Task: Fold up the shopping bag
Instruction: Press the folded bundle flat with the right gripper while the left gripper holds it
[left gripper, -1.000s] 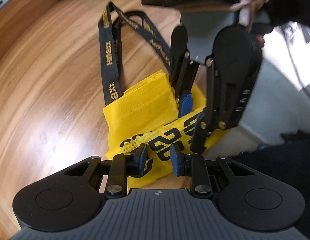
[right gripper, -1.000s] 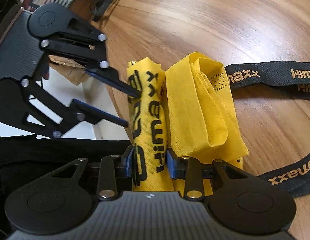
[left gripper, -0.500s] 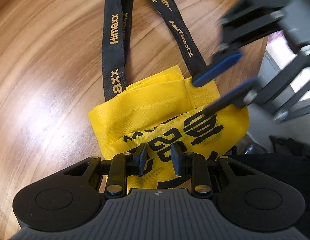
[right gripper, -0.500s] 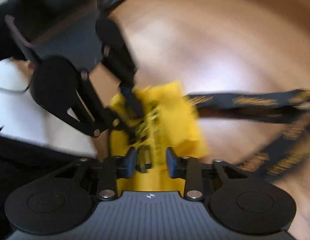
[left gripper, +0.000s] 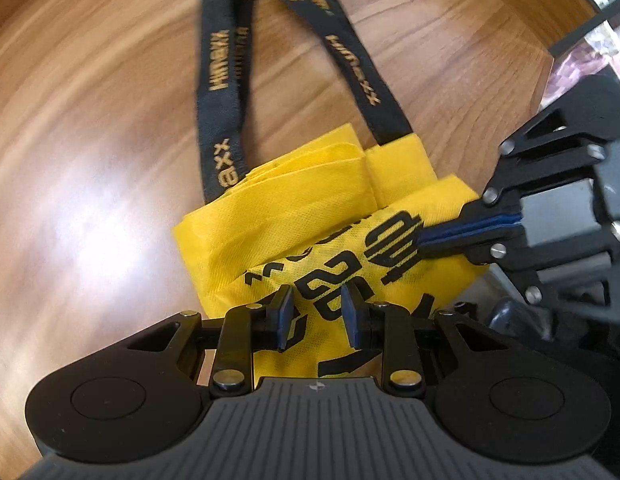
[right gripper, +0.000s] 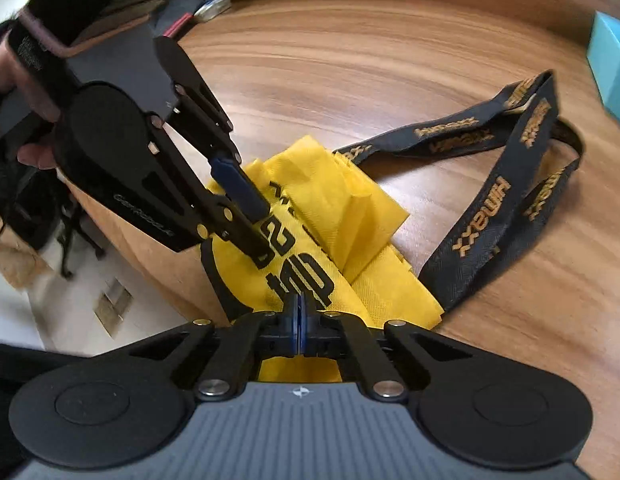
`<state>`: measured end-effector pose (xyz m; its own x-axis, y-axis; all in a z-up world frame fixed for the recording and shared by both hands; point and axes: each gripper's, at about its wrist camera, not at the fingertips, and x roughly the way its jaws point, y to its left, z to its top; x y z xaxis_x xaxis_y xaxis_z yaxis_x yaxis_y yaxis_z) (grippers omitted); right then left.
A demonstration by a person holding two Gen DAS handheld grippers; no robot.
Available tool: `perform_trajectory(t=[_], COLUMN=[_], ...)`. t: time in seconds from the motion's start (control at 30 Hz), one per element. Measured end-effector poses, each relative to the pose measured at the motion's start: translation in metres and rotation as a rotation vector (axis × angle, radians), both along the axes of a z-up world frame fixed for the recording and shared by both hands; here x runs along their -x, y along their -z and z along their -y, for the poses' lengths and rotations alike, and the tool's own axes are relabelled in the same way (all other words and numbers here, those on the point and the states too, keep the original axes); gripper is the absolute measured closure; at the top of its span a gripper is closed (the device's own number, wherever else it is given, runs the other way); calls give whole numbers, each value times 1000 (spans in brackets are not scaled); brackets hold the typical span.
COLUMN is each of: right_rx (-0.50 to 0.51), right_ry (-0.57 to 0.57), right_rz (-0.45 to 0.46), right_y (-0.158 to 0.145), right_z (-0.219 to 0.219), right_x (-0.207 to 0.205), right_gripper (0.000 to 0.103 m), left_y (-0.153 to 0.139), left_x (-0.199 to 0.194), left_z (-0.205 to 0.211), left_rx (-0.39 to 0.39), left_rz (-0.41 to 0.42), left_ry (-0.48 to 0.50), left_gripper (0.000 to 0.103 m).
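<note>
A yellow shopping bag (left gripper: 310,208) with black print lies folded into a small bundle at the edge of the wooden table (left gripper: 90,160). Its black straps (left gripper: 218,120) trail away across the wood. My left gripper (left gripper: 317,316) is open, its fingers straddling the printed fold. My right gripper (left gripper: 423,238) comes in from the right and is shut on the bag's printed end. In the right wrist view the right gripper (right gripper: 298,320) has its pads pressed together over the bag (right gripper: 349,216), and the left gripper (right gripper: 264,232) stands open over the print. The straps (right gripper: 493,216) loop to the right.
A teal box (right gripper: 611,64) stands at the far right of the table. The table edge runs just left of the bag, with floor (right gripper: 70,280) below it. A hand (right gripper: 30,92) holds the left gripper. Keys and clutter (right gripper: 222,0) lie at the back.
My right gripper has gone from open around the fold to shut on the bag's printed end, after swinging round. The left gripper has stayed open over the print.
</note>
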<state>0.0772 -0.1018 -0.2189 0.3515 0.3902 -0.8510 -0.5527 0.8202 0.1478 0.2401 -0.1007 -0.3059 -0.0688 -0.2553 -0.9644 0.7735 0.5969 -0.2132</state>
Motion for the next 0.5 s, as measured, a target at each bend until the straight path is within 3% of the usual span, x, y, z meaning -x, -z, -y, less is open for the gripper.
perform_trajectory(t=[0.07,0.27,0.33,0.4,0.5], right_rx=[99,394,469,530,555], right_ry=[-86,-342,-360,-361,-430], right_rz=[93,372,449,484,427], right_y=[1,4,14,18,15], right_z=[-18,-73,-79,-86,-92], right_x=[20,79,92,99,113], right_gripper=[68,67,60,56,53], left_y=[-2,-7,-7,-1,3], left_x=[7,15,19,14,8], left_z=[-6,-13,-12,-7,-4], left_rx=[15,23,22,21,34], left_rz=[24,27,55,51,10], left_ry=[-13,-44,-59,-69,-86], left_gripper=[73,73,73,73,73])
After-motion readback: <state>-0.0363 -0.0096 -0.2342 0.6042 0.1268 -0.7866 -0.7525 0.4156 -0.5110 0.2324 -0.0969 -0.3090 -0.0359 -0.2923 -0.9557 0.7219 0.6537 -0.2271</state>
